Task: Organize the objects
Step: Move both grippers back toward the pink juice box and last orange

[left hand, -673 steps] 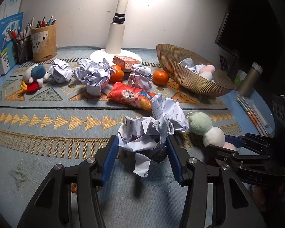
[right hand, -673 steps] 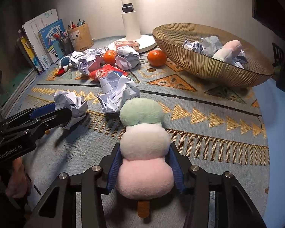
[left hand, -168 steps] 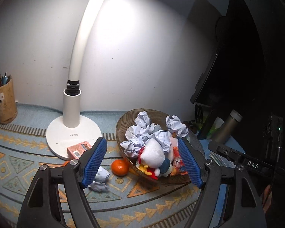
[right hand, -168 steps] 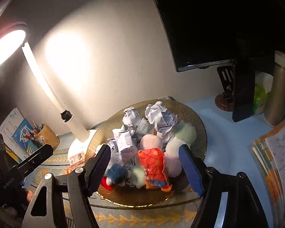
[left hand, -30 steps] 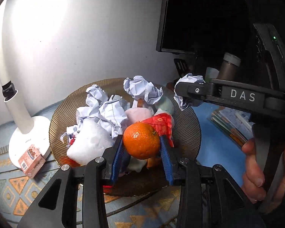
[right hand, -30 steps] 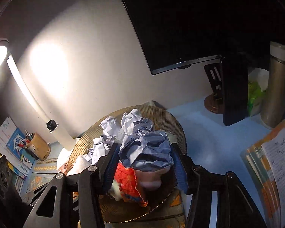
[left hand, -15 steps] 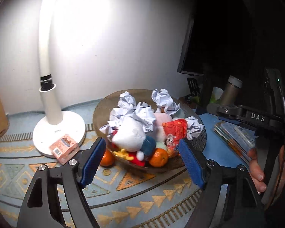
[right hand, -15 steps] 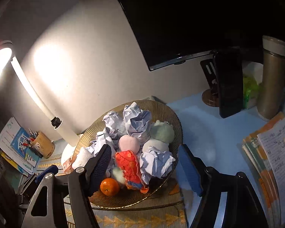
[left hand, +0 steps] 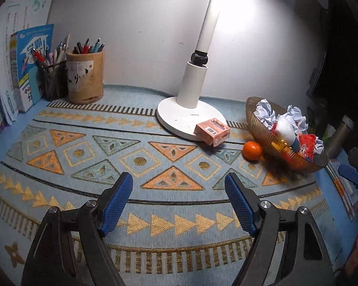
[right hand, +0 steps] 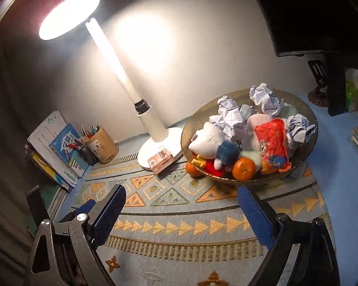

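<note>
Both claws hang empty over the patterned mat. The left claw stands wide apart with nothing but woven triangles between its blue pads. The right claw is spreading its jaws wider at this moment, and nothing sits between them either.

From the right claw's view, the brown ribbed bowl sits at about one o'clock, heaped full — crumpled paper balls on top, a white plush toy with a blue part at the near left, a red snack packet toward the right, and an orange at the near rim. A second orange lies on the mat outside the bowl, touching or almost touching its left side.

A small pink box rests partly on the white lamp base, at about twelve o'clock from the left claw. At ten o'clock from that claw, a tan pen cup and a dark mesh pen holder stand side by side against the wall, with upright booklets at their left. The lamp head glows overhead.
</note>
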The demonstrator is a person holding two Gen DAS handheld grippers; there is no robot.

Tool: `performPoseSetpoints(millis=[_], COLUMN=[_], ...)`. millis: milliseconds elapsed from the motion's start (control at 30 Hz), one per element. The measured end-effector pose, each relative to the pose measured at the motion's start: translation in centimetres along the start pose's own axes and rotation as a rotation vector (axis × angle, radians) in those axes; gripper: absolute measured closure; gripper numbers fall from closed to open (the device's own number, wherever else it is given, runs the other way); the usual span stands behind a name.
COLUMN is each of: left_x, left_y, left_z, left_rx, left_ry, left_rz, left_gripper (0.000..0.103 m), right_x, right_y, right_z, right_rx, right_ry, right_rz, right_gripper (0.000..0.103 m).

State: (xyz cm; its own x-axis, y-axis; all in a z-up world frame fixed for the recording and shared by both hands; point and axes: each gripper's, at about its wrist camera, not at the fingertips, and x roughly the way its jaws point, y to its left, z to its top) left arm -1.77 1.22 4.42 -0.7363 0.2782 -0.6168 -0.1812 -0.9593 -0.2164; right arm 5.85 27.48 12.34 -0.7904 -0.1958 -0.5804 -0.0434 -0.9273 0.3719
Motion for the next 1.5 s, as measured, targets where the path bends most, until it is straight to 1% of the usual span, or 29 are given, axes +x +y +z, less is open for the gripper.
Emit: performPoseSetpoints(millis=[67,133,200,333,467,500,533,600,633,700,900,933,967,1000,1033,1067,1100,1133,1167,1267,1333,1400,1433,1500], left_x=[0.5,0.9,0.7,1.0,1.0,1.1,1.1,1.1,1.1,1.2,1.4,1.5,1.7,2.1,2.4,2.5,2.7,3.1,3.8,7.3,9.5,11.1,11.7,12.6], left_y=[0.6,0.9,0.7,0.9,1.4,1.5,1.5,1.5,1.5,1.5,1.5,1.3,1.1,0.5,-0.3,-1.1,-1.7,-2.2,-2.5,-3.0,-3.4,-4.2,-4.5,-4.7], left_z=[-0.8,-1.1,-1.1,-1.2,-1.1,-1.0,-1.0,-1.0,-1.0,-1.1,-1.1,-1.0,-0.7,-0.1,0.8,1.9,3.1,4.3,5.3,7.3,7.8,7.7,7.6,7.7], left_rx=[-0.017,-0.039,-0.033,-0.037,-0.060,-0.064,-0.067,-0.066,-0.065,-0.063,-0.061,-0.050,-0.027,0.024,0.099,0.176,0.230,0.261,0.282,0.311,0.340,0.400,0.423,0.444], left_ry=[0.013,0.040,0.018,0.034,0.034,0.039,0.040,0.038,0.039,0.041,0.049,0.055,0.069,0.093,0.108,0.110,0.109,0.108,0.106,0.129,0.156,0.177,0.182,0.181], left_rz=[-0.017,-0.037,-0.038,-0.037,-0.048,-0.050,-0.053,-0.052,-0.051,-0.048,-0.047,-0.058,-0.082,-0.091,-0.073,-0.065,-0.098,-0.142,-0.168,-0.177,-0.197,-0.205,-0.203,-0.199], left_gripper=[0.025,0.025,0.025,0.025,0.025,0.025,0.025,0.025,0.025,0.025,0.025,0.025,0.025,0.025,0.025,0.025,0.025,0.025,0.025,0.025,0.025,0.026,0.027,0.027], right_x=[1.4,2.6,3.8,6.5,9.3,9.7,9.8,9.2,9.2,9.4,9.3,9.2,9.2,9.1,9.2,9.3,9.6,10.1,10.7,12.6,13.6,14.8,15.3,15.7], right_y=[1.3,2.1,2.6,2.7,1.7,1.4,1.2,1.0,1.0,0.7,0.6,0.6,0.4,0.2,-0.1,-0.4,-0.8,-1.1,-1.3,-2.0,-1.9,-1.9,-2.1,-2.4], right_z=[-1.3,-2.4,-3.2,-4.1,-4.8,-4.8,-4.6,-4.3,-4.3,-4.3,-4.3,-4.3,-4.2,-4.1,-3.9,-3.6,-3.2,-2.8,-2.4,-1.5,-0.9,-0.4,-0.3,0.3], right_rx=[-0.026,-0.062,-0.093,-0.132,-0.142,-0.132,-0.126,-0.122,-0.120,-0.108,-0.101,-0.096,-0.087,-0.069,-0.038,0.002,0.051,0.101,0.150,0.282,0.296,0.303,0.316,0.338], right_ry=[0.032,0.044,0.048,0.061,0.076,0.093,0.092,0.052,0.050,0.066,0.062,0.062,0.062,0.061,0.058,0.059,0.065,0.074,0.085,0.097,0.080,0.081,0.086,0.061], right_rz=[-0.019,-0.066,-0.110,-0.194,-0.282,-0.290,-0.290,-0.282,-0.281,-0.274,-0.253,-0.247,-0.245,-0.248,-0.245,-0.225,-0.192,-0.160,-0.131,-0.071,-0.101,-0.128,-0.139,-0.159], right_gripper=[0.009,0.009,0.009,0.009,0.009,0.009,0.009,0.009,0.009,0.009,0.010,0.015,0.024,0.029,0.033,0.033,0.033,0.033,0.033,0.033,0.033,0.033,0.033,0.035])
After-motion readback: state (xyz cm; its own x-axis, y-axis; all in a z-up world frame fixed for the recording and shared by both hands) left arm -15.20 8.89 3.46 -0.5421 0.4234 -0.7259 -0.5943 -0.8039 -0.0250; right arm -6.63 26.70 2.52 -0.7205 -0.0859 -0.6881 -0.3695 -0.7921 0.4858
